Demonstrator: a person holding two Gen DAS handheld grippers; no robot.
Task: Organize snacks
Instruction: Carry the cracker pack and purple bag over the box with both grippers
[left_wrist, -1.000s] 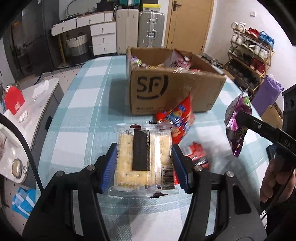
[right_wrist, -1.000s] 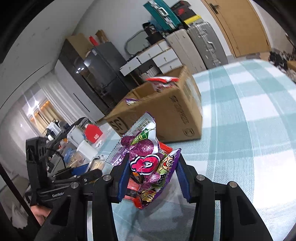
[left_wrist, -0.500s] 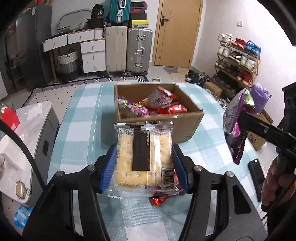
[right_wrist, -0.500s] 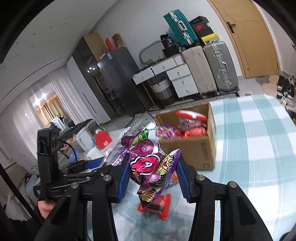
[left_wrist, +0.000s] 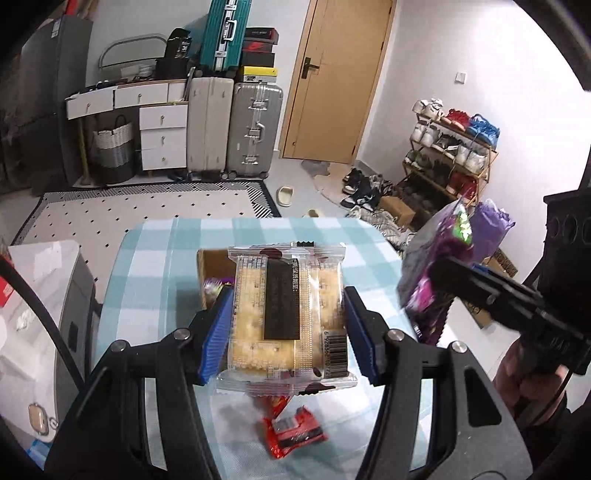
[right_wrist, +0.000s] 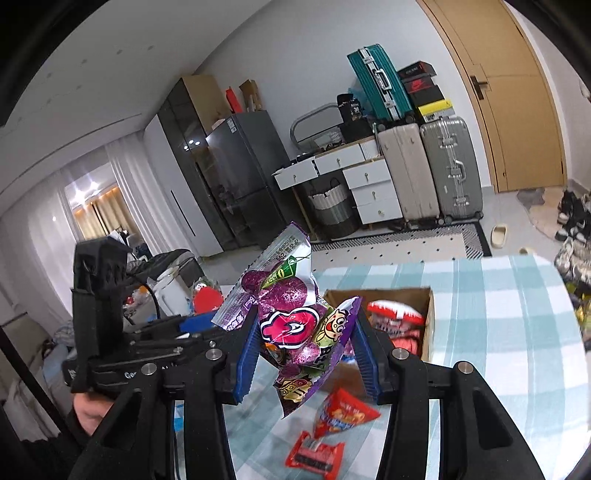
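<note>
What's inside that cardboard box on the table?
The cardboard box holds snack packets: a red-and-white packet on top of other red ones. The held purple bag covers its left half, so anything there stays hidden.

Bkgd only: teal suitcase upper centre, atop beige suitcase w/ silver suitcase just beside. Wooden door right of those. White drawers & striped basket at left. Shoe rack at right. Dotted rug on floor. Dark fridge centre-left in right view.
</note>
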